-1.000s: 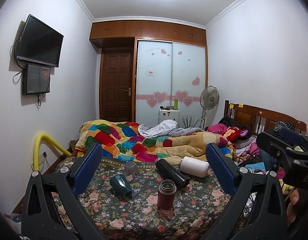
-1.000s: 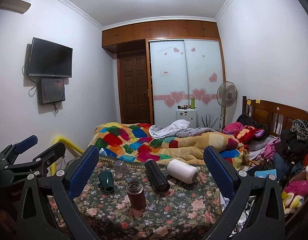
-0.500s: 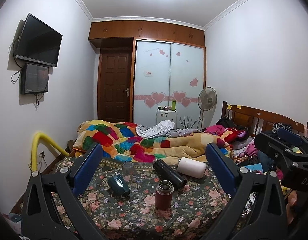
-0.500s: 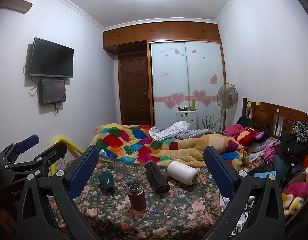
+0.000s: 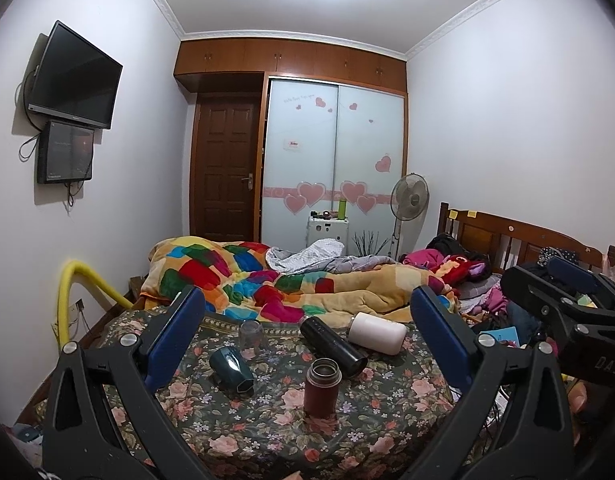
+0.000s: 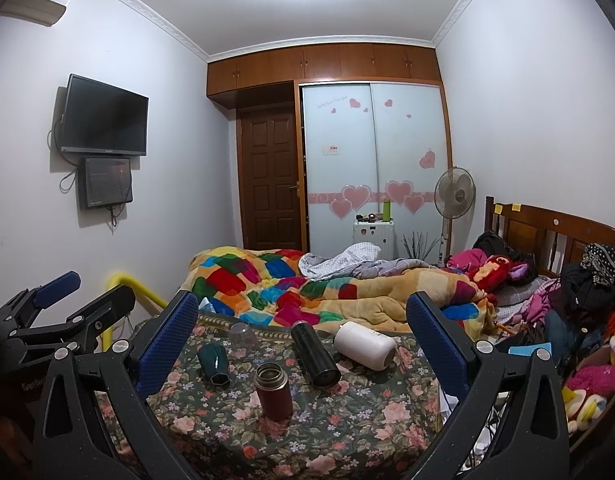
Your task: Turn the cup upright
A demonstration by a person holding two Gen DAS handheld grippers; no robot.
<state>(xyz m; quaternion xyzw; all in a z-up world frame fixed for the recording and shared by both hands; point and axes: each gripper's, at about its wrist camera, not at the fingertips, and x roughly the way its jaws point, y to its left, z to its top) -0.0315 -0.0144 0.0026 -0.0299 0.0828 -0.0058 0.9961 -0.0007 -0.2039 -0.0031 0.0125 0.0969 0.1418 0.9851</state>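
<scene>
On the floral tablecloth (image 5: 267, 432) a dark teal cup (image 5: 231, 369) lies on its side at the left. A black flask (image 5: 332, 346) and a white cup (image 5: 377, 333) also lie on their sides. A maroon flask (image 5: 322, 387) stands upright in front. A clear glass (image 5: 252, 334) stands mouth down at the back. My left gripper (image 5: 307, 328) is open and empty, held back above the table. My right gripper (image 6: 303, 326) is open and empty too. The same cups show in the right wrist view: teal (image 6: 214, 363), black (image 6: 314, 354), white (image 6: 364, 345), maroon (image 6: 273, 391).
A bed with a colourful quilt (image 5: 267, 280) lies right behind the table. A yellow pipe (image 5: 73, 284) curves at the left. Clothes and toys (image 6: 579, 320) pile up at the right. The other gripper shows at each view's edge.
Both views have shifted slightly, so the table sits a little lower and the cups a touch further off. Nothing on the table has moved. Both grippers stay open.
</scene>
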